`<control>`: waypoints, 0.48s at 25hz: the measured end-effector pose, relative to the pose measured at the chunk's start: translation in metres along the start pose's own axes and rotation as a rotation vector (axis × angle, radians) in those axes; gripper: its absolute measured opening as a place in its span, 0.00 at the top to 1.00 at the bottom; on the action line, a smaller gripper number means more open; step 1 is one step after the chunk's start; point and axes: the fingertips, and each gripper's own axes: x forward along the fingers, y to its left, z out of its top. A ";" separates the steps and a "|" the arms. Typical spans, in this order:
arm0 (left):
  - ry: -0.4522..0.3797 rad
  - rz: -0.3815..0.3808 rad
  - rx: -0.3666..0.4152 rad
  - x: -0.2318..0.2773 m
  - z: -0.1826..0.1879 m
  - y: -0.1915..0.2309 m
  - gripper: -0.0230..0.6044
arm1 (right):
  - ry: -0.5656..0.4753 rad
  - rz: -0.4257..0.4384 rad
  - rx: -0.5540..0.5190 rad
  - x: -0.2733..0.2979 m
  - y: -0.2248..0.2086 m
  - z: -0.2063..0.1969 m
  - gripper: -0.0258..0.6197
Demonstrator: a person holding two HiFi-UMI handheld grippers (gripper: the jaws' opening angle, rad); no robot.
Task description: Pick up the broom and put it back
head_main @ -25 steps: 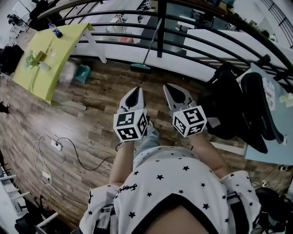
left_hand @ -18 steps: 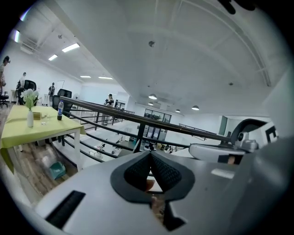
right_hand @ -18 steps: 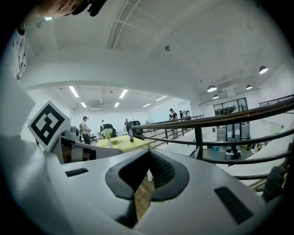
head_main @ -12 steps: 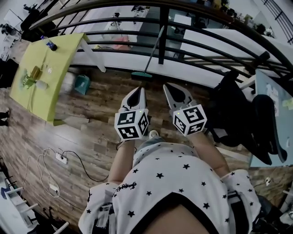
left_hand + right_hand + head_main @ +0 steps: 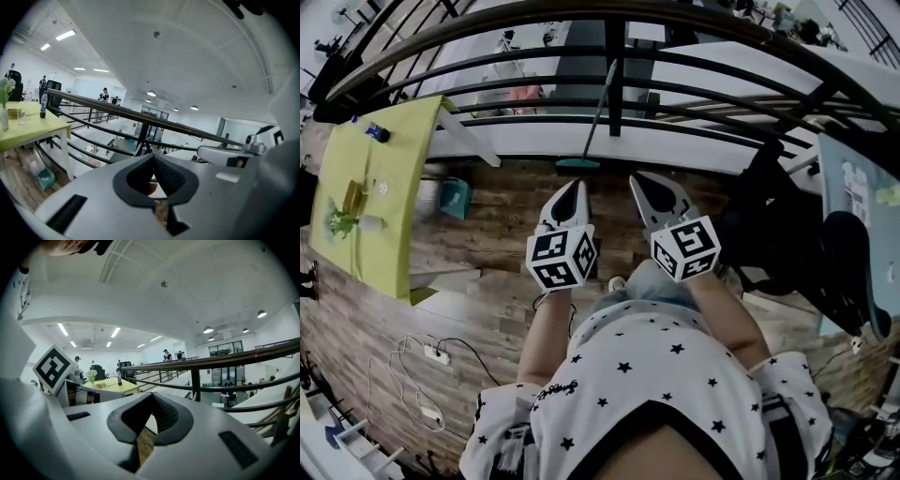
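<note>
Far to the left of both claws stood one yellow-green table [image 5: 389, 202], carrying one bottle [image 5: 377, 133] at its far end and one small vase of greenery [image 5: 345, 223] nearer the person. One teal bin [image 5: 455, 197] sat on the wooden floor [image 5: 502, 230] between that table and the left claw. Behind and left of the left claw, one white power strip [image 5: 437, 354] lay among loose cables.

The left claw [image 5: 572, 186] was clenched, its two jaws pressed together with nothing between them, and one marker cube [image 5: 561, 259] sat at its rear. It was held out over the floor, pointing toward the black railing [image 5: 694, 58].

The single broom [image 5: 592, 122] stood just ahead of the left claw's tips and slightly to their right, in line with the gap between the two claws. Its teal head [image 5: 578, 164] rested on the floor at the foot of the railing. Its pale handle leaned up and away against the bars, beside the one dark upright post [image 5: 615, 89]. Neither claw touched it.

The right claw [image 5: 645, 180] was held level with the left one and close beside it, with a marker cube [image 5: 686, 248] of its own. Its two jaws were also clenched on nothing, the tips meeting.

To the right of the right claw stood two dark office chairs [image 5: 773, 220], the nearer one just beside the claw and the other [image 5: 853, 272] farther out. One pale blue tabletop [image 5: 853, 183] lay beyond them at the edge of view.
</note>
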 end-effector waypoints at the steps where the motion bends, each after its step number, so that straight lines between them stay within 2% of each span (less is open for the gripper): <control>1: 0.003 -0.004 0.006 0.009 0.002 0.002 0.95 | -0.001 -0.006 0.000 0.005 -0.006 0.001 0.97; 12: 0.019 -0.007 0.013 0.113 0.017 0.015 0.95 | 0.012 -0.011 0.007 0.067 -0.079 0.001 0.97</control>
